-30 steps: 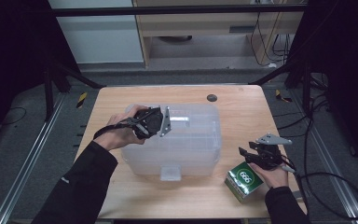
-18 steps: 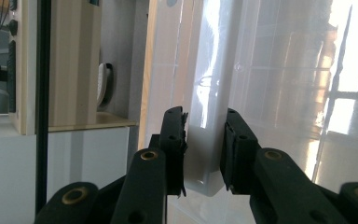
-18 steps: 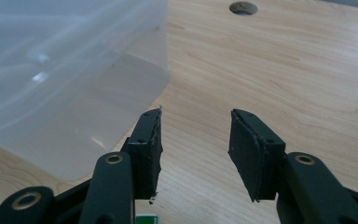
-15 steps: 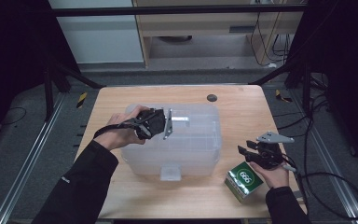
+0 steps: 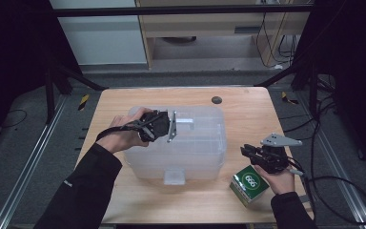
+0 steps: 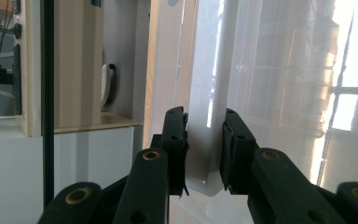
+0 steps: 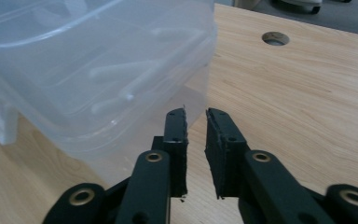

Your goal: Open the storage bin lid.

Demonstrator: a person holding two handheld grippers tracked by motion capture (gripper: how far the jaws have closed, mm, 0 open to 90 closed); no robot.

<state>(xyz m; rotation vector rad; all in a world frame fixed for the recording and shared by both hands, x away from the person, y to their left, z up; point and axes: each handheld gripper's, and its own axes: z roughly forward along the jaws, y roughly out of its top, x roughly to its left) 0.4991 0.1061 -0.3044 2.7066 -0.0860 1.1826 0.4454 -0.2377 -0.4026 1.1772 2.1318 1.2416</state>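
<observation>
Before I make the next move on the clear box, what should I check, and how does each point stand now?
1. Left gripper holds the white tab of the clear box: ok. Its fingers have just been closing and clamp the tab from both sides.
2. Right gripper is free: ok. Its fingers have just been closing, with nothing between them and a narrow gap left.
3. Front latch is released: cannot tell.
4. Green carton is out of the way: ok. It stands apart from the box, by the right hand.
5. Box rests flat on the table: ok, as far as the high view shows.
</observation>
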